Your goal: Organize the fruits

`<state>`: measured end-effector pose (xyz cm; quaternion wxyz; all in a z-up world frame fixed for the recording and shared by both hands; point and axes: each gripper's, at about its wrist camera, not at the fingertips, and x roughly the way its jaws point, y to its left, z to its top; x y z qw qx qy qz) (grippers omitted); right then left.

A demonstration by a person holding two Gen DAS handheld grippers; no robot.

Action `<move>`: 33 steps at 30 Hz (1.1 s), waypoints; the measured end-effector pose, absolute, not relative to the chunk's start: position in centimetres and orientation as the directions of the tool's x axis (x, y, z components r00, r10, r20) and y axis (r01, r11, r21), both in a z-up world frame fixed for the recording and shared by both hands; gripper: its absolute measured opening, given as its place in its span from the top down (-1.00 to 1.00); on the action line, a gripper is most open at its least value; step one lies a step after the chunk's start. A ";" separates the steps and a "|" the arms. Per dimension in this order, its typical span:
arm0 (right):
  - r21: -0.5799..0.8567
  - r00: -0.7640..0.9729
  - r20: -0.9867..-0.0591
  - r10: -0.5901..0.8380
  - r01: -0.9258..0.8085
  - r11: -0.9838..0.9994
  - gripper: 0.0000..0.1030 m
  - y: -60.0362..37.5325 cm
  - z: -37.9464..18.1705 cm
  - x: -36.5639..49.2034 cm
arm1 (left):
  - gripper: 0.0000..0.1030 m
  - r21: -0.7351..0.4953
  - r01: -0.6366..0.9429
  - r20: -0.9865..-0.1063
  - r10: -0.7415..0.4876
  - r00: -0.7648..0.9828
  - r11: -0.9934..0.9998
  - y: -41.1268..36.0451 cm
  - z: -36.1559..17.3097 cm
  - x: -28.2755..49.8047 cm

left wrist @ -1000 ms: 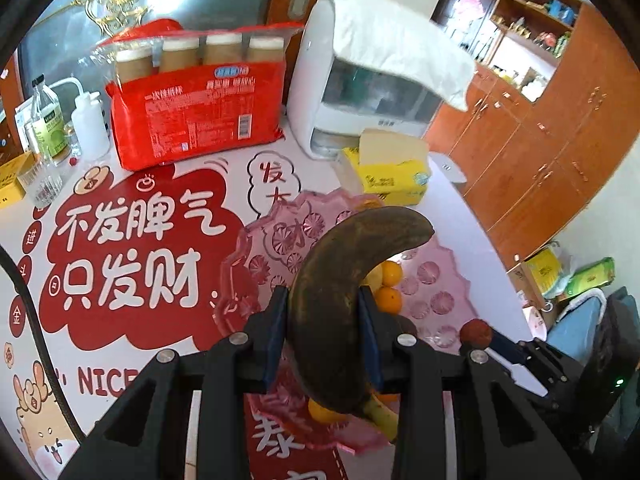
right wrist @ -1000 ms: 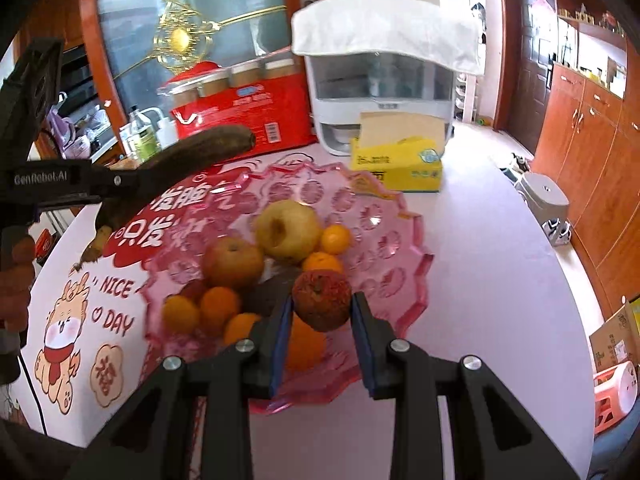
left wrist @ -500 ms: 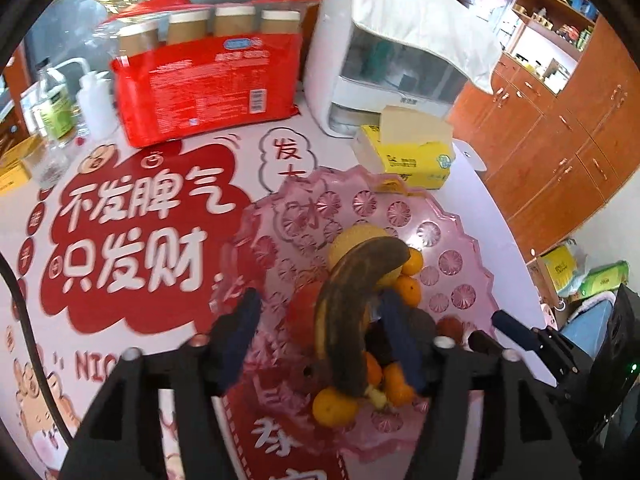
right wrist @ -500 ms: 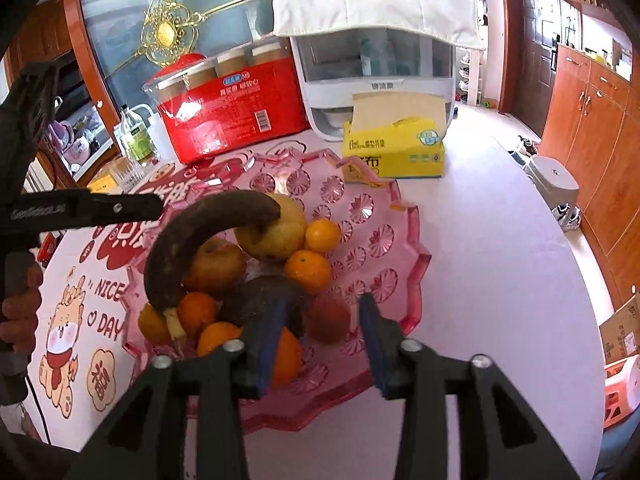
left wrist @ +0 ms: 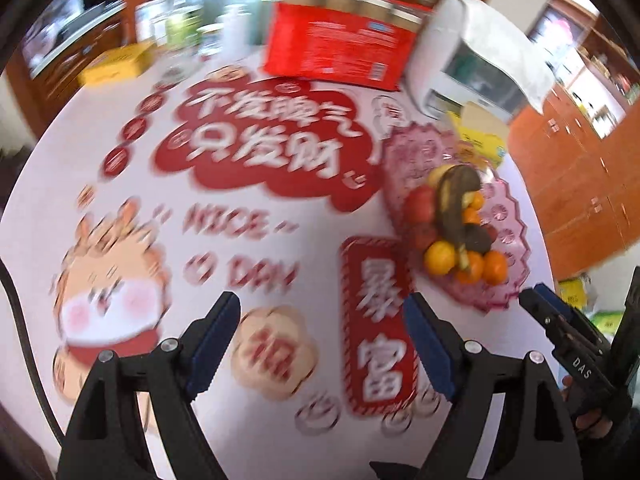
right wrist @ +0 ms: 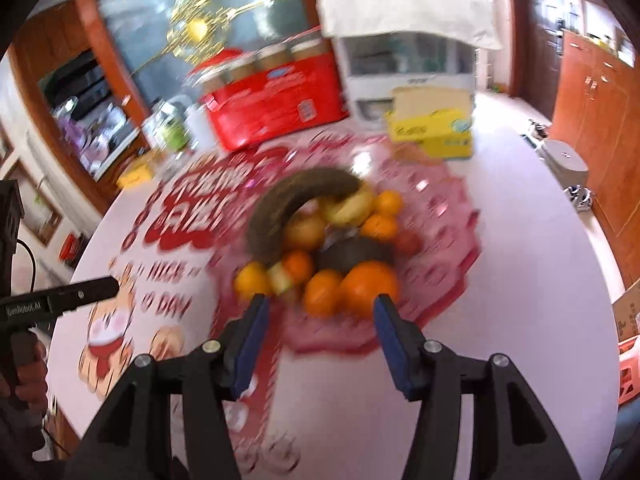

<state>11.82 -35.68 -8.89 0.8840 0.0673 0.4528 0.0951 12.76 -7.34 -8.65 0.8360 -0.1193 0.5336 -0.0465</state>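
A pink glass fruit plate holds a dark brown banana, several oranges, an apple and a small red fruit. My left gripper is open and empty, over the printed tablecloth well to the left of the plate. My right gripper is open and empty, just in front of the plate's near edge. Both views are blurred by motion.
A red package of cups, a white appliance and a yellow tissue box stand at the back. Bottles stand at the back left. The table edge runs along the right, with wooden cabinets beyond.
Both grippers have opened wider and pulled back from the plate. The banana and the red fruit now lie on the plate. The left gripper swung left over the tablecloth.
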 end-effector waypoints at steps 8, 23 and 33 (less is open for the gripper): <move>0.251 0.424 -0.842 0.332 -0.236 0.939 -0.25 -29.6 -9.5 5.7 | -0.62 -0.283 -0.171 -0.884 -0.187 0.428 0.944 -1.9 -9.2 4.5; 0.188 0.426 -0.867 0.258 -0.199 0.962 -0.61 -24.2 -2.4 -1.0 | -0.62 -0.165 -0.036 -0.847 -0.123 0.517 0.986 -0.7 -1.3 -1.2; 0.163 0.470 -0.859 0.204 -0.128 0.978 -0.65 -23.0 1.1 -5.1 | -0.79 -0.057 0.044 -0.800 -0.072 0.596 0.997 -5.1 2.3 -3.8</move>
